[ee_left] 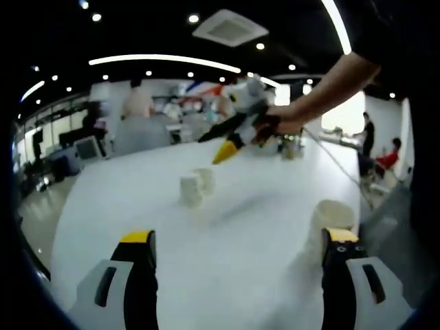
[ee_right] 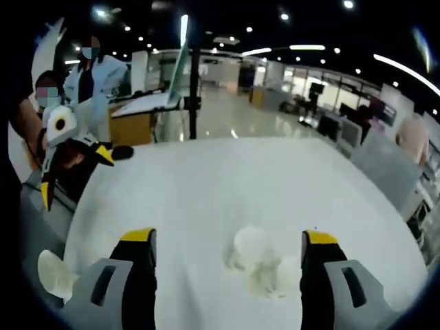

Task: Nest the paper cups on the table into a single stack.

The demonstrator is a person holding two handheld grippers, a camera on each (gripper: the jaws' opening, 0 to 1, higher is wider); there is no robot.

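Two white paper cups [ee_left: 191, 189] [ee_left: 205, 180] stand side by side in the middle of the white table [ee_left: 247, 261]. A third cup [ee_left: 332, 216] stands just beyond my left gripper's right jaw. My left gripper [ee_left: 238, 237] is open, low over the table, with nothing between its jaws. My right gripper [ee_left: 214, 146] hovers beyond the cup pair, held by a hand. In the right gripper view, my right gripper [ee_right: 229, 237] is open above the two cups [ee_right: 249, 247] [ee_right: 271, 275]. The third cup [ee_right: 55, 271] sits at lower left, and the left gripper [ee_right: 74, 175] shows at left.
The table's far edge [ee_right: 227, 139] borders an open office floor with desks and monitors. People stand and sit off the table's sides. A few small items [ee_left: 292, 148] stand near the far end of the table.
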